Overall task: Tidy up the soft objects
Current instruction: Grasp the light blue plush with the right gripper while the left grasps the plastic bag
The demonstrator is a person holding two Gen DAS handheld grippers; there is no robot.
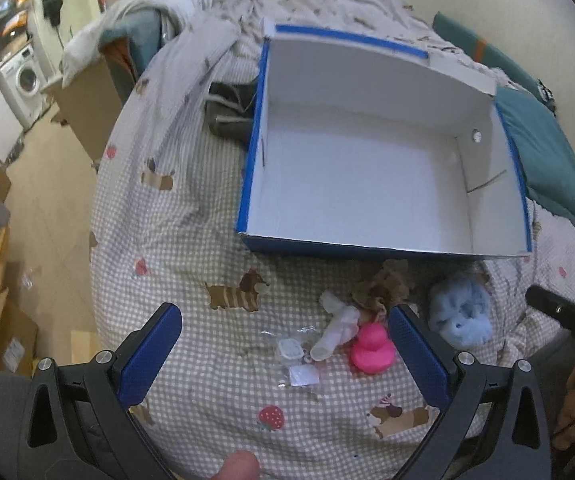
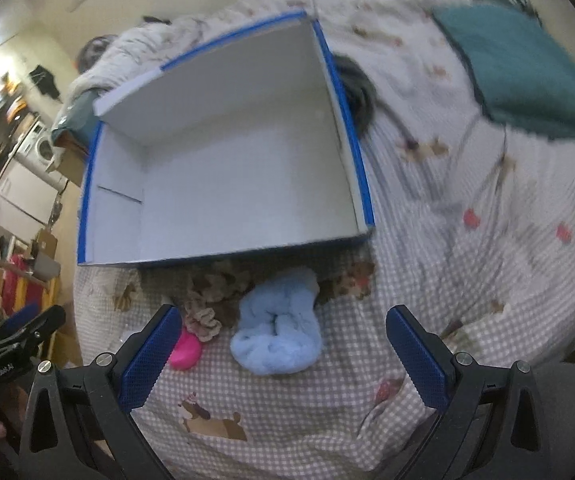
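Right gripper (image 2: 283,352) is hanging open over the blue sock (image 2: 277,330) on the bed, just before the empty box (image 2: 227,176); left gripper (image 1: 283,340) open too. Sock's likely light, squashy: you're best pinching its bunched middle.

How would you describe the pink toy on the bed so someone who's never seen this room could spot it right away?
Find the big open blue-and-white box on the checked bedspread. Just in front of its near wall lies a small cluster of items. The pink toy is the smooth, glossy, duck-shaped one, bright pink, beside a brown frilly scrunchie, a white sock and a fluffy pale blue sock.
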